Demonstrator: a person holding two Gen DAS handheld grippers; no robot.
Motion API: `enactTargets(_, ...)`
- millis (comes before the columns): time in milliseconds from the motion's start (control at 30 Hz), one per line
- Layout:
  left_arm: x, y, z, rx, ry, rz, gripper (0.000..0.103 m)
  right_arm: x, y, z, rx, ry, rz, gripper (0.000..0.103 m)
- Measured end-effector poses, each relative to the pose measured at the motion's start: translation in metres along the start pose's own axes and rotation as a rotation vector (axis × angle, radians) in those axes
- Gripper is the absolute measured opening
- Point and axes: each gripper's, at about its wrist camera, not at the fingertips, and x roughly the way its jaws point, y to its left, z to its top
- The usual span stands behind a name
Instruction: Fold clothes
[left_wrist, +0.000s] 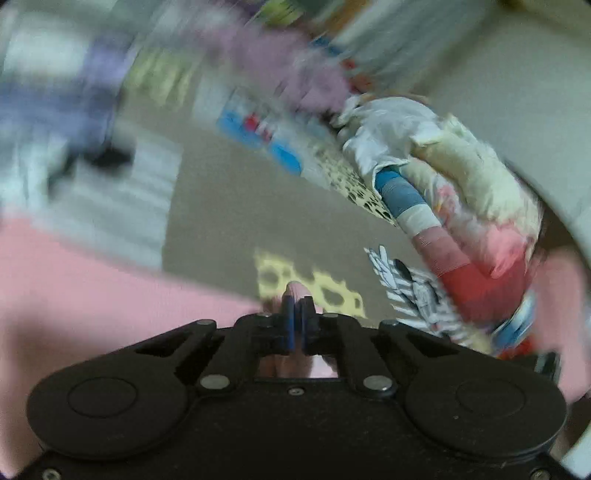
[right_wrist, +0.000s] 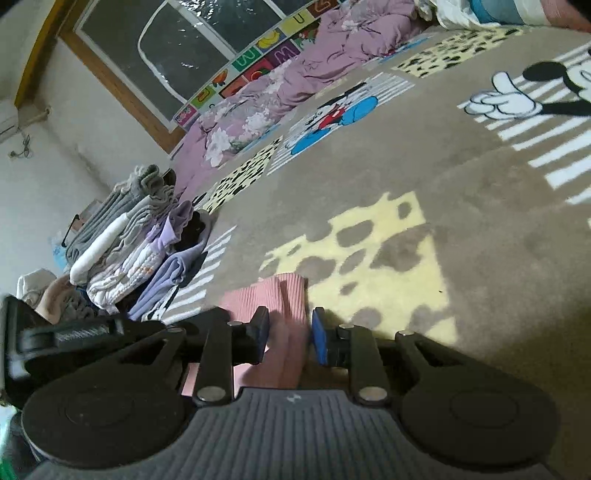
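A pink ribbed garment (right_wrist: 286, 295) lies on the brown cartoon-print blanket (right_wrist: 480, 229). In the right wrist view a bunched fold of it fills the gap between the blue pads (right_wrist: 320, 338), and my right gripper (right_wrist: 290, 330) is shut on it. The left wrist view is motion-blurred. There my left gripper (left_wrist: 297, 314) is shut, with a thin tip of the pink garment (left_wrist: 295, 290) poking out between its fingers. More of the pink cloth spreads away to the left (left_wrist: 74, 295).
A stack of folded grey, white and lilac clothes (right_wrist: 140, 240) sits at the blanket's left edge. A purple floral quilt (right_wrist: 295, 85) lies along the far side under a window (right_wrist: 184, 48). A rolled heap of bedding (left_wrist: 461, 206) stands to the right in the left wrist view.
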Motion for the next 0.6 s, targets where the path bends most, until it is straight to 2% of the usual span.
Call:
enactTargets(33,0.005,-0.010,-0.003,0.087,0.013,0.038,0.001,0.000,0.002,-0.001,-0.013,0.001,0.000,0.029)
enactTargets(67,0.012,-0.015,-0.006,0.131,0.033,0.061,0.001,0.001,0.003,-0.001,-0.023,0.002,-0.001,0.029)
enactTargets(133,0.020,-0.015,-0.007,0.169,0.051,0.118,0.001,0.003,0.003,-0.002,-0.032,0.003,-0.011,0.028)
enactTargets(233,0.020,-0.004,-0.004,0.129,0.060,0.124,0.008,0.003,0.003,-0.003,-0.038,-0.001,-0.019,0.027)
enactTargets(300,0.009,0.001,-0.001,0.112,0.028,0.151,0.008,0.002,0.004,-0.003,-0.041,-0.006,-0.023,0.027)
enactTargets(400,-0.009,0.000,0.004,0.103,-0.011,0.133,0.008,0.001,0.004,-0.004,-0.043,-0.012,-0.024,0.027)
enactTargets(467,-0.013,-0.008,0.005,0.127,-0.012,0.094,0.008,0.001,0.003,-0.004,-0.039,-0.014,-0.022,0.027)
enactTargets(533,-0.010,-0.015,0.002,0.167,0.014,0.051,0.008,0.000,0.001,-0.004,-0.025,-0.020,-0.013,0.027)
enactTargets(600,0.003,-0.019,-0.005,0.196,0.075,0.032,0.008,-0.001,-0.002,-0.004,-0.008,-0.024,-0.003,0.027)
